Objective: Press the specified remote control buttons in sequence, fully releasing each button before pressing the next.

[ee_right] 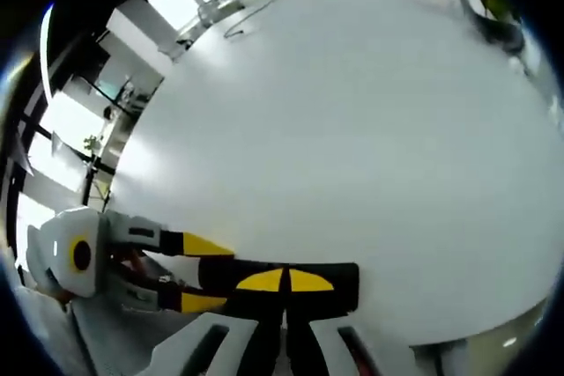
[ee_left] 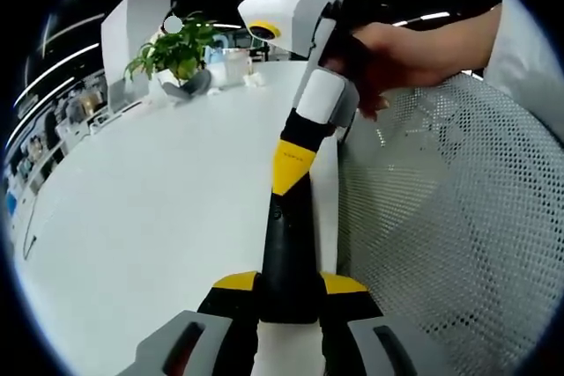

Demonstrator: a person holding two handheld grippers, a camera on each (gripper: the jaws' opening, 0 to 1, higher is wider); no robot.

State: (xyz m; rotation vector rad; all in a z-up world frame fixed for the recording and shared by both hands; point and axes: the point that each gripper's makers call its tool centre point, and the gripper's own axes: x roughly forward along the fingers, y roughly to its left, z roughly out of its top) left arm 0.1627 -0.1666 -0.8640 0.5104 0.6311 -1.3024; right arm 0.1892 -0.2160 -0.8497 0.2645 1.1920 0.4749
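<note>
The right hand-held gripper [ee_right: 284,286] rises from the bottom edge, its yellow-tipped jaws closed together over the near edge of a wide white counter [ee_right: 352,129]. The left hand-held gripper [ee_right: 211,272] reaches in from the left, its black and yellow jaws lying across the right one's tips.

Remote control [ee_left: 286,261] buttons hidden, its near end covered by left gripper [ee_left: 289,341] jaws; far shelves [ee_left: 53,121] blurred.

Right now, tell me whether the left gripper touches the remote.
Touching: left gripper view shows the left gripper clamping the remote between its fingers.
</note>
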